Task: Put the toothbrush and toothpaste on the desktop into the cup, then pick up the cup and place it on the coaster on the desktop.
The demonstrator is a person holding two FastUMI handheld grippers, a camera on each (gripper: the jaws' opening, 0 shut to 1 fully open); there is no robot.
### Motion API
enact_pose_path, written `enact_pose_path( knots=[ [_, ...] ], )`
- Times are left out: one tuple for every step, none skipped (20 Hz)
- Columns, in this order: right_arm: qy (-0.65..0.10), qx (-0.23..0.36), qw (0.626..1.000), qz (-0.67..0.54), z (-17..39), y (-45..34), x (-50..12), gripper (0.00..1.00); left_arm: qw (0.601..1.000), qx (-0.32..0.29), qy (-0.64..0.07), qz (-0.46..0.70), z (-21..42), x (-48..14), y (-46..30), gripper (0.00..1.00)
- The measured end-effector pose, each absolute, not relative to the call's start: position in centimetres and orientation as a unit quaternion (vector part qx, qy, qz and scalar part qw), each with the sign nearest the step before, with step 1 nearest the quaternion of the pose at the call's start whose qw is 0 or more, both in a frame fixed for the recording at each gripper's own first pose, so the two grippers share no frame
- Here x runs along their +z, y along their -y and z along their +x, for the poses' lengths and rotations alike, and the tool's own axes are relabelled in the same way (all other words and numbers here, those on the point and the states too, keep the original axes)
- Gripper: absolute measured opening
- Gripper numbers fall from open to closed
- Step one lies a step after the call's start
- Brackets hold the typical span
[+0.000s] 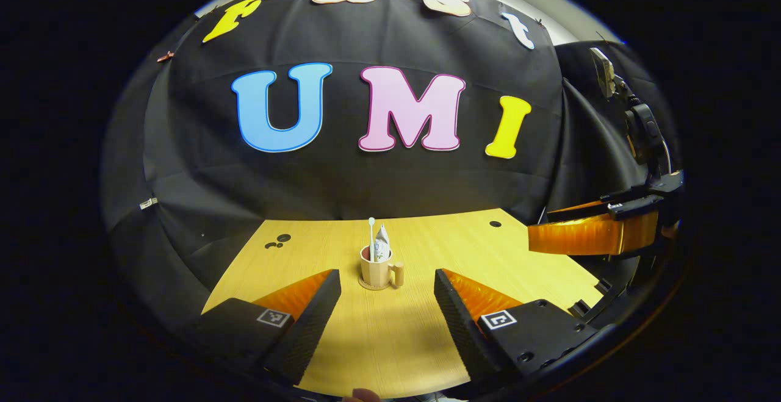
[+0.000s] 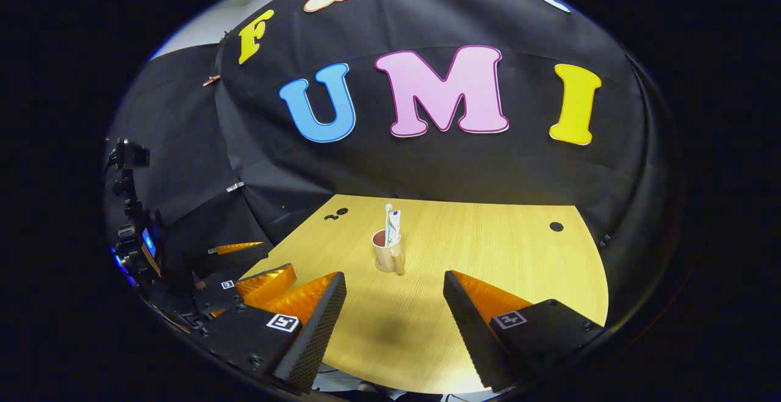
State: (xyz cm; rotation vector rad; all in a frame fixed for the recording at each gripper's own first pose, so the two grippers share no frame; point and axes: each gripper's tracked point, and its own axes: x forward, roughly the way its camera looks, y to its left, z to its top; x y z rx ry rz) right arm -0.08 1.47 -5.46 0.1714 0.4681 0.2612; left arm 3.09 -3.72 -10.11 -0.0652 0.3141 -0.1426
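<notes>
A tan cup [image 1: 377,271] with a side handle stands upright on a round coaster [image 1: 373,285] in the middle of the wooden desktop [image 1: 396,335]. A white toothbrush [image 1: 371,237] and a toothpaste tube [image 1: 382,244] stick up out of it. My left gripper [image 1: 385,313] is open, well short of the cup, nothing between its fingers. In the right gripper view the cup [image 2: 388,252] holds the toothpaste tube [image 2: 392,224], and my right gripper [image 2: 393,319] is open and empty, back from the cup. The right gripper [image 1: 595,231] also appears at the right edge of the left gripper view.
The desktop [image 2: 488,249] has small dark holes near its far corners [image 2: 556,227] [image 1: 283,238]. Black cloth walls close the booth behind and at the sides. The left gripper [image 2: 244,280] sits at the lower left of the right gripper view, beside a dark camera stand [image 2: 125,207].
</notes>
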Motion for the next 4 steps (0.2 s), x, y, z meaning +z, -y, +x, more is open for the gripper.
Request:
enact_pose_path(
  knots=[
    [-0.228, 0.129, 0.961, 0.085, -0.21, -1.33, -5.33, 0.98, 0.985, -0.07, -0.155, -0.034, 3.0, -10.03, 3.71, 0.97],
    [-0.226, 0.129, 0.962, 0.085, -0.34, -1.32, -5.3, 0.98, 0.985, -0.07, -0.156, -0.034, 2.96, -9.99, 3.71, 0.97],
    [-0.223, 0.128, 0.963, 0.084, -0.51, -1.18, -5.08, 0.98, 0.985, -0.069, -0.157, -0.033, 2.91, -10.11, 3.64, 0.97],
    [-0.219, 0.126, 0.964, 0.086, -0.62, -1.03, -4.93, 0.98, 0.985, -0.068, -0.158, -0.033, 2.85, -10.13, 3.6, 0.97]
  ],
)
